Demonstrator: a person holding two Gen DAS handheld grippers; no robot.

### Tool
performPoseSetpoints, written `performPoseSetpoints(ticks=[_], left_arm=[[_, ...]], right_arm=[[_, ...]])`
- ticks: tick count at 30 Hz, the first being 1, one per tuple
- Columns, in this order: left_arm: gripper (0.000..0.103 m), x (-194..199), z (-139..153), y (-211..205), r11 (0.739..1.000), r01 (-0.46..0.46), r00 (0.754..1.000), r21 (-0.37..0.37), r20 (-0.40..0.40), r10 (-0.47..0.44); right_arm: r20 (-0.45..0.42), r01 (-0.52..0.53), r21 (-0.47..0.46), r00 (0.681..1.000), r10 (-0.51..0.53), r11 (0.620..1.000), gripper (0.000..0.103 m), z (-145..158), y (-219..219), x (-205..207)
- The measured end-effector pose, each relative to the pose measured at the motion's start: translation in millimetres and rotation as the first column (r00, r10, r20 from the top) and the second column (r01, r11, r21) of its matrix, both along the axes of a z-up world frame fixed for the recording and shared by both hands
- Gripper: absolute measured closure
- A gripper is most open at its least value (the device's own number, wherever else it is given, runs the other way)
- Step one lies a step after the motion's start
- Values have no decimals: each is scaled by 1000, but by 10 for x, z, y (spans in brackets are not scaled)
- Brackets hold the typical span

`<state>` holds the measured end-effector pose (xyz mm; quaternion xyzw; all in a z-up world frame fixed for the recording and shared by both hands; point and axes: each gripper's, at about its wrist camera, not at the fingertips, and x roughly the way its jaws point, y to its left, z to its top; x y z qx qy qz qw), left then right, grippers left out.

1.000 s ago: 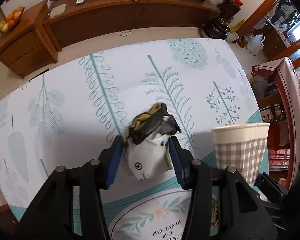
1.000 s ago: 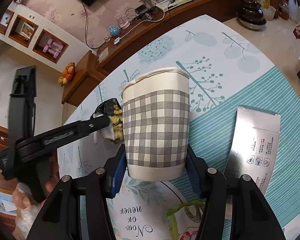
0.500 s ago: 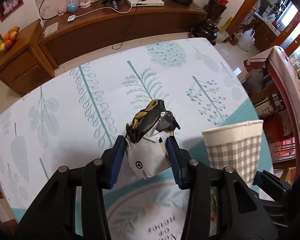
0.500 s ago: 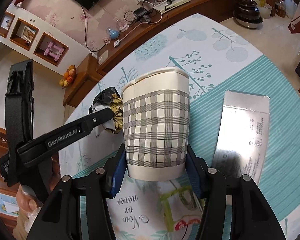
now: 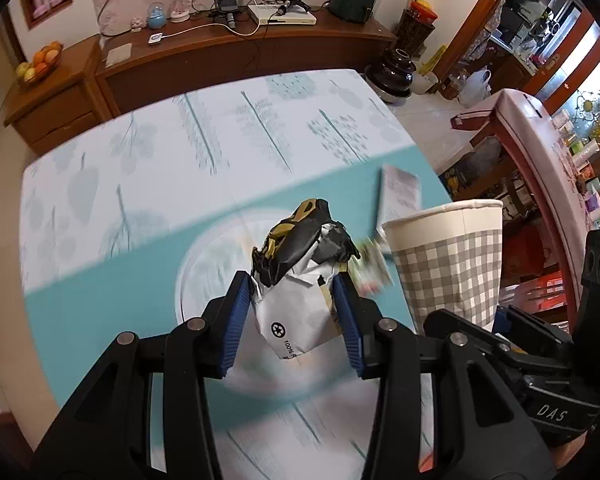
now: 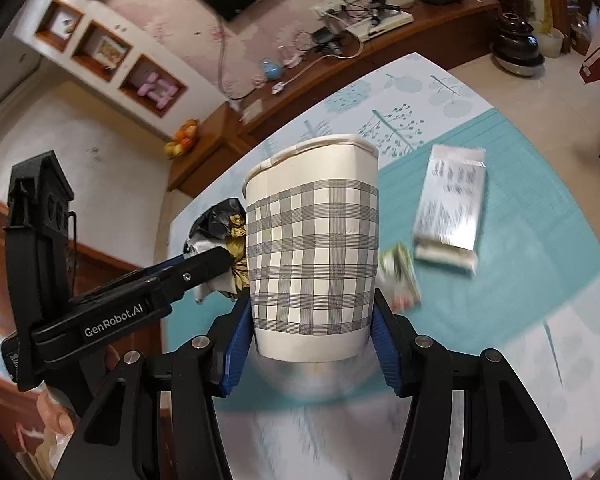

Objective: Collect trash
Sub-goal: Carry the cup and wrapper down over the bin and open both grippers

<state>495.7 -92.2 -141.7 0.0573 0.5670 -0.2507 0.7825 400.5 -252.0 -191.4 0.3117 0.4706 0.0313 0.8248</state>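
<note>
My left gripper (image 5: 294, 296) is shut on a crumpled wrapper (image 5: 300, 276), black and gold on top and white below, held in the air above the table. To its right stands the grey checked paper cup (image 5: 448, 268). In the right wrist view my right gripper (image 6: 312, 332) is shut on that paper cup (image 6: 312, 248), upright and lifted. The left gripper (image 6: 204, 268) with the wrapper (image 6: 220, 224) shows to the cup's left. A silver packet (image 6: 450, 208) and a small green-and-white wrapper (image 6: 398, 276) lie on the tablecloth (image 6: 520, 260).
The table carries a teal and white leaf-print cloth (image 5: 140, 184). Behind it runs a long wooden sideboard (image 5: 240, 56) with cables and devices; a fruit bowl (image 5: 38, 66) is at the left. A red chair (image 5: 540, 152) stands at the table's right. A person's hand (image 6: 56, 412) holds the left gripper.
Both grippers have risen and drawn back toward the near side of the table, each keeping its load. The silver packet and small wrapper now lie farther ahead of them.
</note>
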Motion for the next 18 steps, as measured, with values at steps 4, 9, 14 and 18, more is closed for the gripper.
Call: performPoseSetpoints(ticks=[4, 9, 14, 18], left_arm=[[64, -762, 271, 134, 999, -38, 999, -17, 15, 38], [64, -1725, 516, 247, 995, -97, 994, -30, 41, 98], [64, -2665, 629, 346, 983, -177, 983, -44, 43, 179], [64, -3362, 609, 407, 971, -235, 971, -42, 26, 236]], right_arm=[[17, -72, -3, 997, 72, 997, 49, 206, 81, -661], [36, -167, 2, 985, 167, 986, 49, 379, 133, -1538], [49, -281, 15, 959, 280, 960, 49, 459, 162, -2351], [18, -354, 10, 935, 354, 935, 49, 401, 191, -2922]])
